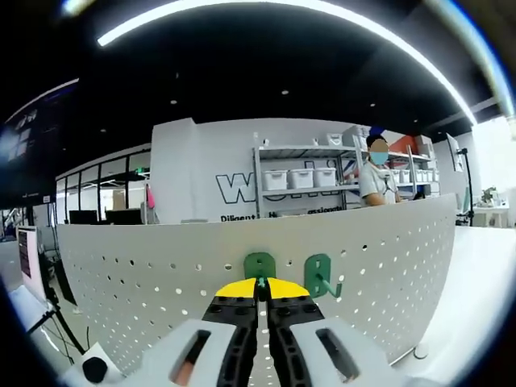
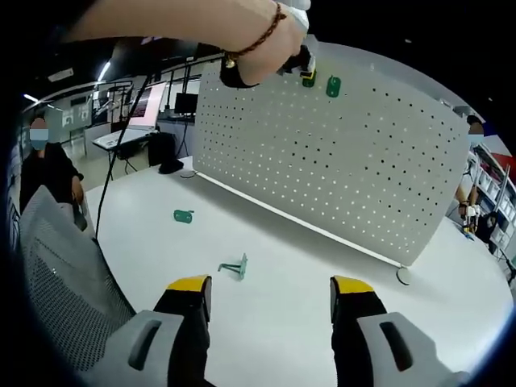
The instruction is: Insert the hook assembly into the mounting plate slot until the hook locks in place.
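Left hand-held gripper (image 1: 260, 284) clamps green hook (image 1: 260, 266) at pegboard (image 1: 387, 242); right hand-held gripper (image 2: 271, 289) agape.

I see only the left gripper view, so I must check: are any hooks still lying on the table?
Observer: Yes, two green ones lie on the white table: the far hook closer to the pegboard, and the near hook in front of the right gripper.
Operator: Is that gripper holding something?
Observer: No, it is open over the table and holds nothing.
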Available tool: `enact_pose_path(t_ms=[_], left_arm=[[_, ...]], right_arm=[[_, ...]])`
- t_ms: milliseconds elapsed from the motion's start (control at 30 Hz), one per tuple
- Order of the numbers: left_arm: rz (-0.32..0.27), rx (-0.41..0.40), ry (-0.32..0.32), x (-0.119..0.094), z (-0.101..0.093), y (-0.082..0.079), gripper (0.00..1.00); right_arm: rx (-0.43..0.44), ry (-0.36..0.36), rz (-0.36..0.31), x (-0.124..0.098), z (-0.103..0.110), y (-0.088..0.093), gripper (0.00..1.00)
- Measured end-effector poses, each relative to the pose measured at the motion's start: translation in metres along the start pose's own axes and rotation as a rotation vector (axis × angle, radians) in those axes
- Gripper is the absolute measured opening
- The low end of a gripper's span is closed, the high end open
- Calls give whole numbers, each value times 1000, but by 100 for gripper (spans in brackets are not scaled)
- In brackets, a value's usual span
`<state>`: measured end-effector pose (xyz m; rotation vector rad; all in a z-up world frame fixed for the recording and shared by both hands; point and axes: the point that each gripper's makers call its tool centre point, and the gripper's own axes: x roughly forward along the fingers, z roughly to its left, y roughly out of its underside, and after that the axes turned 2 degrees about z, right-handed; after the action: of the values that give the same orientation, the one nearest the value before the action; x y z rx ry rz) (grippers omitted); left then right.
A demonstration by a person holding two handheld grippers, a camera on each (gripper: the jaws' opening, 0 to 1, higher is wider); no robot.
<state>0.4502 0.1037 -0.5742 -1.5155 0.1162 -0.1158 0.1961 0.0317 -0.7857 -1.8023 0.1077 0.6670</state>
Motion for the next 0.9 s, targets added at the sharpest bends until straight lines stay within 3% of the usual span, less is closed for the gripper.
enact_pose_path(t_ms=[500,667,767,900], left_arm=[[13,-17,-15,3,0,7,1],[13,10,-6,2,0,8,2],[19,-31,12,3,1,8,2],[44,-27,40,2,1,7,4]], right_arm=[[7,-4,1,1,0,1,56],[8,3,1,0,-2,1,56],[6,8,1,0,-3,1,56],[10,13,7,0,-4,2,56]])
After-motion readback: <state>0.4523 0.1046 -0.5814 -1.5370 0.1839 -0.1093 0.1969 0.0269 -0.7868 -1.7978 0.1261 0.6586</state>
